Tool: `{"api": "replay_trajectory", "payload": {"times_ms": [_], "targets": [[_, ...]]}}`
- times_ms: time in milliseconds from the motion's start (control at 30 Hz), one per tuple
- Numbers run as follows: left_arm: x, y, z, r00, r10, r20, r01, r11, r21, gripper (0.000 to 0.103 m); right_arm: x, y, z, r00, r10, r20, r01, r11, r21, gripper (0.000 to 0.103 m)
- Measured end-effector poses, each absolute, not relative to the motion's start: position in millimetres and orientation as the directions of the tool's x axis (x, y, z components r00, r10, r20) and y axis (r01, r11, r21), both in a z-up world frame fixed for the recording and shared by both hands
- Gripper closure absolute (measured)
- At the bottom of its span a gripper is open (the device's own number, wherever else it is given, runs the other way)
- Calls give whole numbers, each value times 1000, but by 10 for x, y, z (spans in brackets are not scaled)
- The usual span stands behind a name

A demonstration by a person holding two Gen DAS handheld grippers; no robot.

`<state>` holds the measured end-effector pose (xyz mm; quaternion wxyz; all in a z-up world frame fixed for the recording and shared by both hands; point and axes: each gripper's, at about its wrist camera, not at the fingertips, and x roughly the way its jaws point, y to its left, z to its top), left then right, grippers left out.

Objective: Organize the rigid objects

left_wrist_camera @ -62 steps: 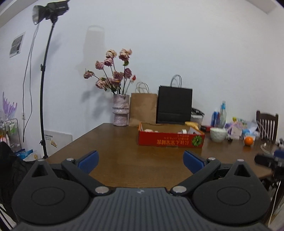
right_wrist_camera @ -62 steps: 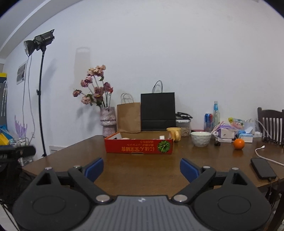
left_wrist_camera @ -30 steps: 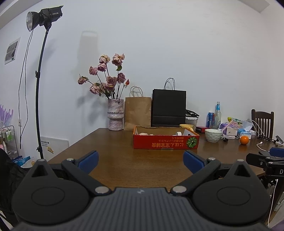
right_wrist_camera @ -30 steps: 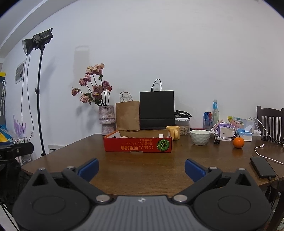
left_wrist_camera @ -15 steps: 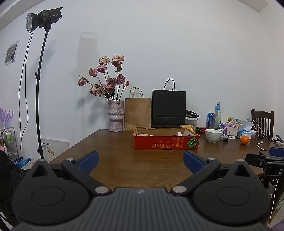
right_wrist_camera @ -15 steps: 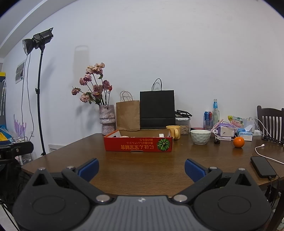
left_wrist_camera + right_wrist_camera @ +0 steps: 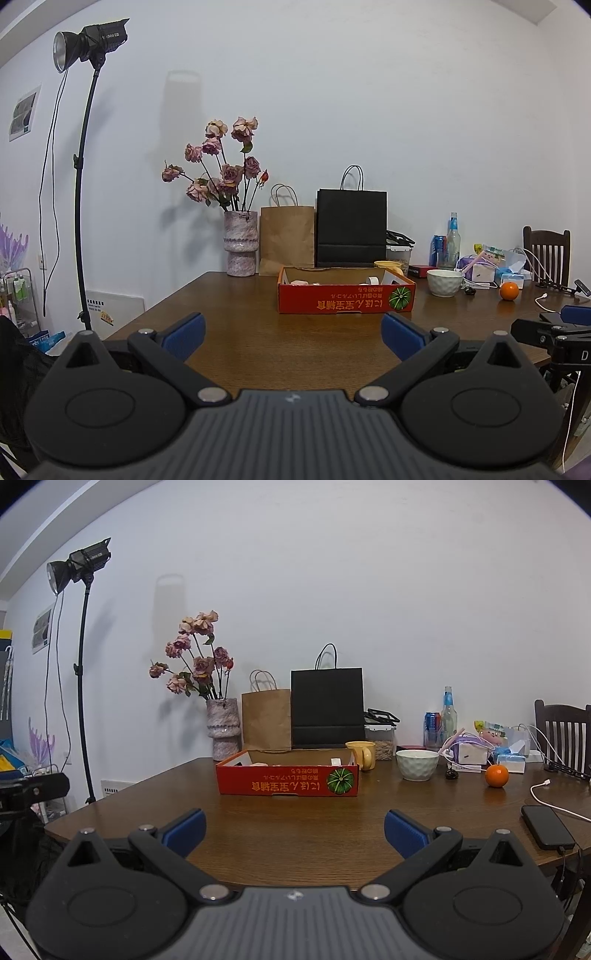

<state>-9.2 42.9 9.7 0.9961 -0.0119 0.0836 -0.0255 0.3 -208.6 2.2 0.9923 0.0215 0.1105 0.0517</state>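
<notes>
A shallow red cardboard box [image 7: 346,300] [image 7: 288,782] sits mid-table on the brown wooden table [image 7: 258,332] [image 7: 303,827], with small pale items inside that I can only partly see. A yellow mug [image 7: 362,754], a white bowl [image 7: 416,764] [image 7: 444,282] and an orange [image 7: 496,775] [image 7: 509,291] stand to its right. My left gripper [image 7: 291,332] is open and empty, held before the near table edge. My right gripper [image 7: 293,829] is also open and empty, level with the table's front edge. Both are well short of the box.
A vase of dried roses [image 7: 241,242], a brown paper bag [image 7: 287,236] and a black bag [image 7: 351,227] stand at the back wall. Bottles, a can and clutter fill the back right. A phone [image 7: 547,827] with cable lies front right. A chair [image 7: 561,731] and a light stand [image 7: 83,184] flank the table.
Both views have steadied and dropped slightly toward table level over the last two seconds. The jaws of both grippers stay open, and nothing on the table has moved.
</notes>
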Motion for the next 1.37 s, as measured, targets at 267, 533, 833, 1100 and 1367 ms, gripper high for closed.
{"api": "replay_trajectory", "payload": {"times_ms": [267,533,833,1100,1367], "targets": [[-97,433,88,985,-54,-167,50,998,-28,0,15,-2115,15,969,105,-223,-93,994,64,0],[-107,436,100,985,-52,-163,48,999,-25,0,11,-2115,22,970,107,-219,-96,994,60,0],[-95,468,107,985,-55,-164,52,998,-25,0,14,-2109,11,969,103,-223,-92,994,60,0],[-81,482,106,983,-65,-170,62,998,-25,0,17,-2112,14,969,101,-225,-90,994,61,0],[-50,526,69,975,-105,-198,101,994,-30,0,25,-2124,7,967,101,-232,-88,994,65,0]]}}
